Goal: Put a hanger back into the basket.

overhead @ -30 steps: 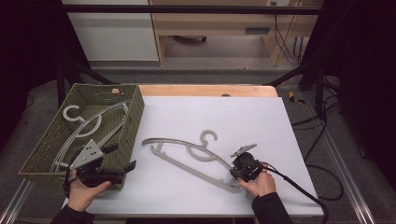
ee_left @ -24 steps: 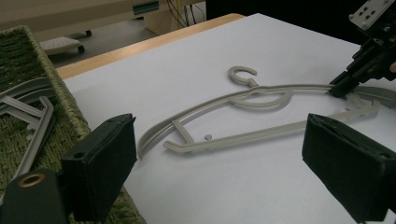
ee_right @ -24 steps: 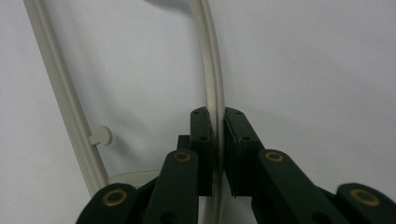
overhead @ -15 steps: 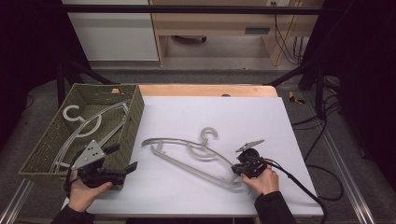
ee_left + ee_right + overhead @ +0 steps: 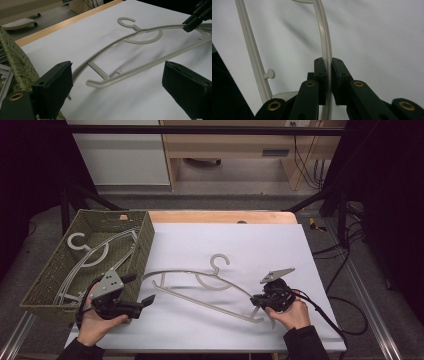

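Desk (image 5: 310,250), white top, wooden strip along the far edge.

Item 1: grey plastic hanger (image 5: 200,287), lying across the middle of the desk, hook pointing toward 12 o'clock. Its 3 o'clock end sits between the jaws of your right tool (image 5: 261,302); in the right gripper view the pads are clamped tight on the hanger's curved upper arm (image 5: 325,50), with the lower bar and its small peg running alongside. The hanger appears to lift slightly off the desk at that end.

Item 2: your left tool (image 5: 147,301), held at 7 o'clock on the desk, just beside the basket's near corner. Jaws stand wide apart, gripping nothing. In the left gripper view (image 5: 117,97) they frame the hanger's free 9 o'clock end (image 5: 100,81), apart from it.

Item 3: green woven basket (image 5: 146,237), at 9 o'clock, on the desk's edge. Contents: more grey hangers (image 5: 92,252), stacked flat, one hook toward the far corner.
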The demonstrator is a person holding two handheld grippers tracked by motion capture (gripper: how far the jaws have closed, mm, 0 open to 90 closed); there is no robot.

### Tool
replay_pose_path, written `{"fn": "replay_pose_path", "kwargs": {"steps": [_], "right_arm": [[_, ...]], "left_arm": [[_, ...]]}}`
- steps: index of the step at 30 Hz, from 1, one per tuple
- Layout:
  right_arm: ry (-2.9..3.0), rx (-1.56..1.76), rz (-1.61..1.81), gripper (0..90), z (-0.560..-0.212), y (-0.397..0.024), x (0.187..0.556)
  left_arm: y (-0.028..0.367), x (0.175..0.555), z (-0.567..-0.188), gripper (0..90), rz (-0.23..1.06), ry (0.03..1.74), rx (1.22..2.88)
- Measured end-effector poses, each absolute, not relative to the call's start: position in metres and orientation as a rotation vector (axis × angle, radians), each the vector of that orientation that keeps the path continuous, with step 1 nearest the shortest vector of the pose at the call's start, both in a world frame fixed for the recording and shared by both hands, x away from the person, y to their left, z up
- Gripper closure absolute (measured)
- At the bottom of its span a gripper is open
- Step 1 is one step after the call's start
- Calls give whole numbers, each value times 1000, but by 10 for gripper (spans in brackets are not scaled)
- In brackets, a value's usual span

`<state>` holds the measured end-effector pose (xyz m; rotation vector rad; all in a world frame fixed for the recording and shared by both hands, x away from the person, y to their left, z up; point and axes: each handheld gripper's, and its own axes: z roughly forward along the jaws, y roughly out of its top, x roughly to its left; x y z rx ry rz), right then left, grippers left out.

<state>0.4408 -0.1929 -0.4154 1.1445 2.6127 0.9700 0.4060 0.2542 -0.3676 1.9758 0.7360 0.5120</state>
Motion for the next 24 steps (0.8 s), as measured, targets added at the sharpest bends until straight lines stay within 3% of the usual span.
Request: {"fn": "replay_pose_path", "kwargs": {"steps": [14,24], "right_arm": [[2724,928,1015,834,-398,-190,423],[2765,851,995,834,-398,-186,417]], "left_arm": [[223,424,-351,117,445,651,2194],[209,435,-376,318,363,588,2400]]}}
